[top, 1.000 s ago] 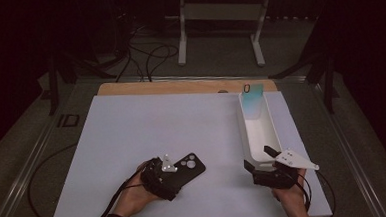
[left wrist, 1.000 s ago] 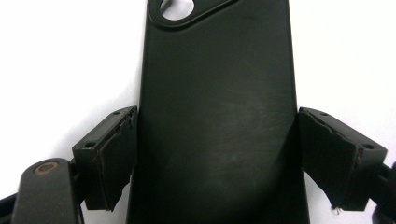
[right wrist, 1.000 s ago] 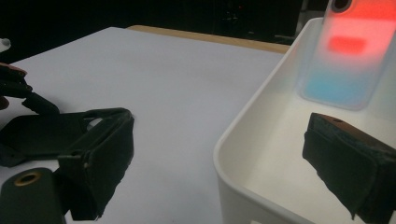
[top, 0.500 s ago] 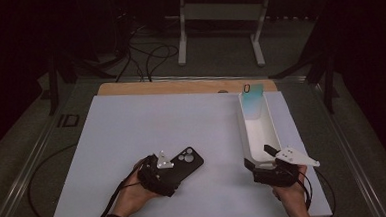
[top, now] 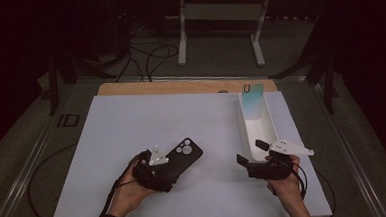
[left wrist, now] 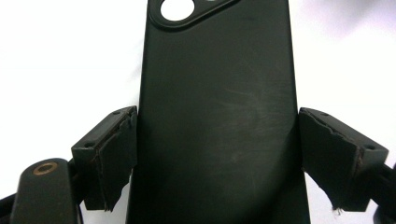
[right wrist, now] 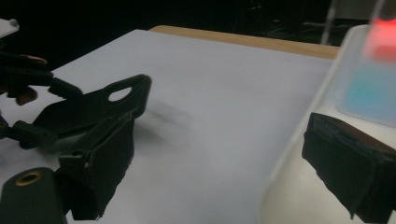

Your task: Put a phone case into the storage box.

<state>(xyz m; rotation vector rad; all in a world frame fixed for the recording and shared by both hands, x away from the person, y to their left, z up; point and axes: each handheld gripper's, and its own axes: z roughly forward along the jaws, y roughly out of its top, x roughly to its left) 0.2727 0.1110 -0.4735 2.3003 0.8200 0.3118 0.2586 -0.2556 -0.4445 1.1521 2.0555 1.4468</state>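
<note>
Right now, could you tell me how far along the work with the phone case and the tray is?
Done: the left gripper is shut on the black phone case, lifted above the table. In hand: the right gripper, jaws open, sits at the near end of the white tray, which holds a blue case. Probably left: bringing the two together.

Lab: dark room, white table [top: 131,121], floor cables [top: 148,56] (metal stand [top: 221,17]).

The high view looks down from far above the table [top: 131,121]. Each gripper view sits low, very close behind its own jaws. All share the black case [top: 181,156].
</note>
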